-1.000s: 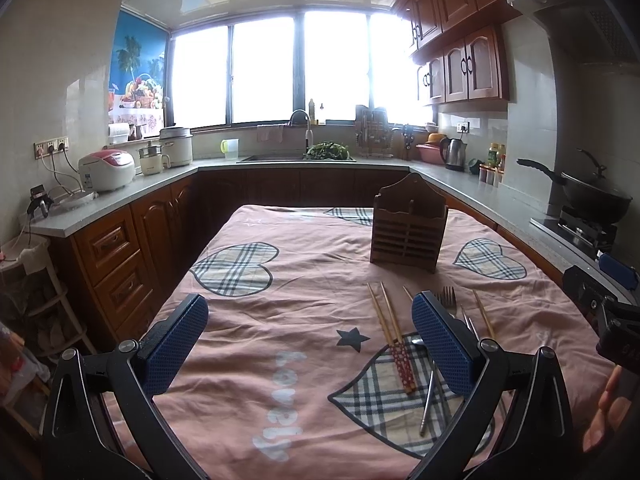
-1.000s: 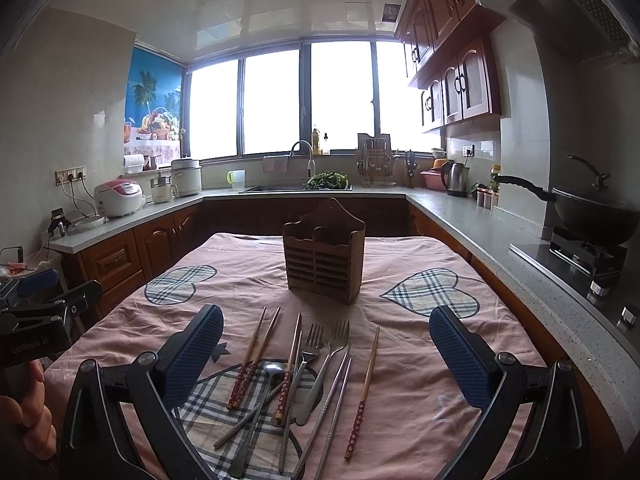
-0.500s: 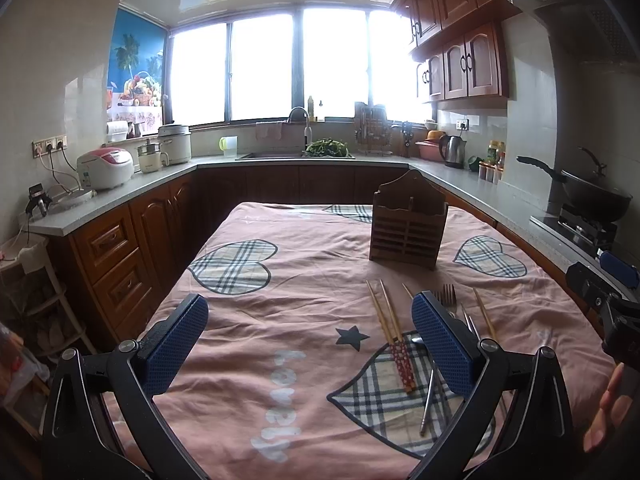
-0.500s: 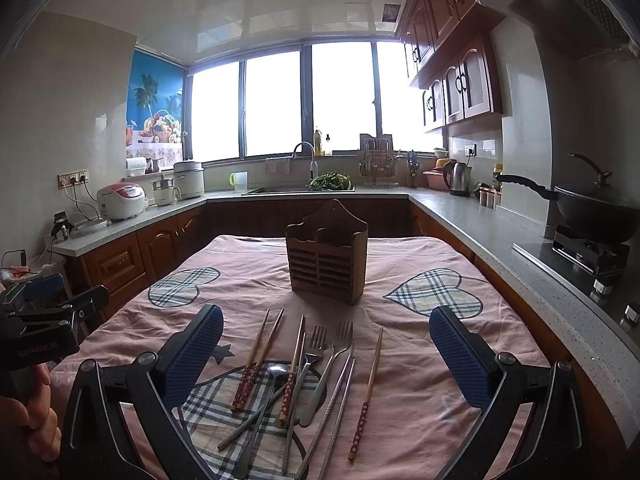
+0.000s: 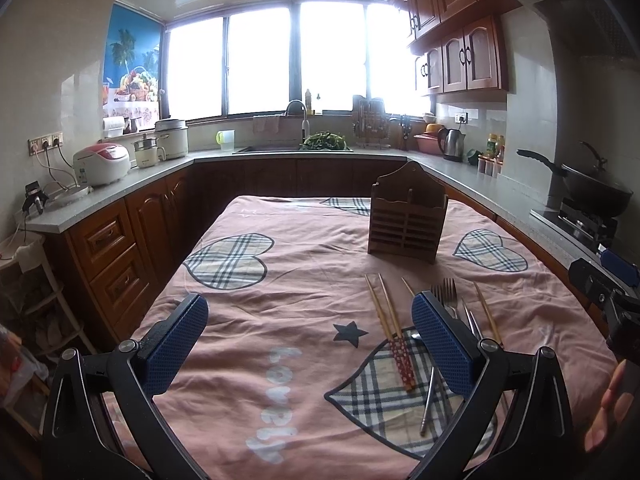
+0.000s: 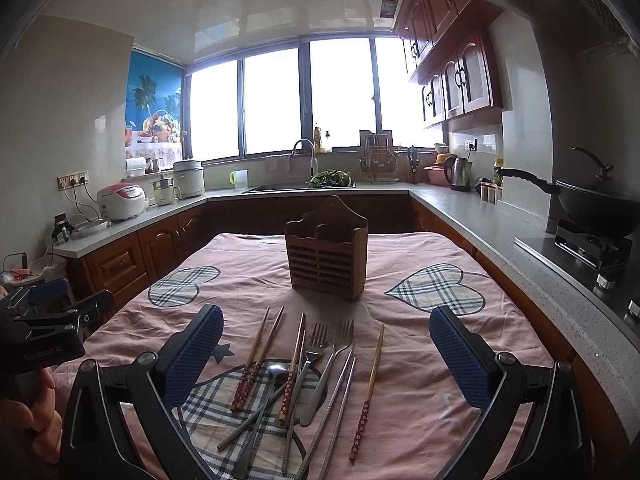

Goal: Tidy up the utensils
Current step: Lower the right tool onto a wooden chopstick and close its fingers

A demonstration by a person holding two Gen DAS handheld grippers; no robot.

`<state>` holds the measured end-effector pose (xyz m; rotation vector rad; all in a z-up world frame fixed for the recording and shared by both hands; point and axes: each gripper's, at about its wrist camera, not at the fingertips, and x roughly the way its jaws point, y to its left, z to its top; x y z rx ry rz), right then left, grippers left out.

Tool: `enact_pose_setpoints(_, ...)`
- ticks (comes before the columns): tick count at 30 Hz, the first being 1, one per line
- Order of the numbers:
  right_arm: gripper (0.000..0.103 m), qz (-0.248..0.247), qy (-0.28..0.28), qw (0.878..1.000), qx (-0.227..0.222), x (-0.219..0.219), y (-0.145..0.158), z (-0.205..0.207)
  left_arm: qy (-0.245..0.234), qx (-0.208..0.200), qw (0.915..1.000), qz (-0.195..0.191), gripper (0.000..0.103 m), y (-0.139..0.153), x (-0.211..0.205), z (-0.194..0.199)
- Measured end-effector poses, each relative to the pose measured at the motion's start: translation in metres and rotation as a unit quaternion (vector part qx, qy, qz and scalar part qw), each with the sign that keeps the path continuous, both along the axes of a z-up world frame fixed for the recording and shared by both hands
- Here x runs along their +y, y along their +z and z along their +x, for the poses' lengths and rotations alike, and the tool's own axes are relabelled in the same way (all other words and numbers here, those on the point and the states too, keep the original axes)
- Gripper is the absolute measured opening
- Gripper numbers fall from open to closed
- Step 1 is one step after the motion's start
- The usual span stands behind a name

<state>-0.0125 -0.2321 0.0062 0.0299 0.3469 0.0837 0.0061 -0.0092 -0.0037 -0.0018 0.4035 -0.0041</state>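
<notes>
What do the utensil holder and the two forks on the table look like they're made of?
Utensil holder: apparently wood, brown and matte, with slatted front and visible grain. Forks: seemingly stainless steel, grey with a dull shine.

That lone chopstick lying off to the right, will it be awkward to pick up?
Probably. The lone chopstick looks thin, stiff and light, lying flat on the soft pink cloth, so pads may struggle to get under it. Nudged sideways, it might roll.

Left wrist view set low over pink tablecloth [image 5: 280,280], left of utensils, aimed at window. Right wrist view set nearer utensils, same heading. Wooden holder [image 6: 326,260] shared by both.
</notes>
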Motion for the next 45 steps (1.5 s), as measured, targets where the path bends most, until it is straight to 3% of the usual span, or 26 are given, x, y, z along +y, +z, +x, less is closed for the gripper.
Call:
enact_pose_setpoints(9, 0.103, 0.030, 0.009, 0.999, 0.032, -0.015, -0.012, 0.018, -0.015, 0.044, 0.9988, -0.014, 0.103, -0.013, 0.002, 0.030)
enact_pose_setpoints(21, 0.101, 0.064, -0.008, 0.993, 0.103, -0.045, -0.032, 0.073, -0.042, 0.127, 0.9907, -0.022, 0.103, -0.035, -0.008, 0.104)
enact_pose_setpoints(31, 0.077, 0.088, -0.008, 0.978, 0.188, -0.065, -0.064, 0.140, -0.071, 0.185, 0.9802, -0.015, 0.101, -0.053, -0.026, 0.168)
enact_pose_setpoints(33, 0.076, 0.093, -0.007, 0.975, 0.201, -0.067, -0.070, 0.150, -0.075, 0.196, 0.9777, -0.014, 0.096, -0.059, -0.029, 0.181)
enact_pose_setpoints(38, 0.058, 0.097, -0.006, 0.966, 0.239, -0.070, -0.087, 0.174, -0.083, 0.228, 0.9699, -0.015, 0.087, -0.071, -0.038, 0.212)
enact_pose_setpoints(41, 0.056, 0.093, -0.006, 0.963, 0.254, -0.070, -0.097, 0.183, -0.095, 0.236, 0.9667, -0.023, 0.084, -0.073, -0.044, 0.226)
enact_pose_setpoints(45, 0.045, 0.096, -0.003, 0.957, 0.273, -0.072, -0.107, 0.194, -0.123, 0.242, 0.9624, -0.007, 0.073, -0.076, -0.070, 0.247)
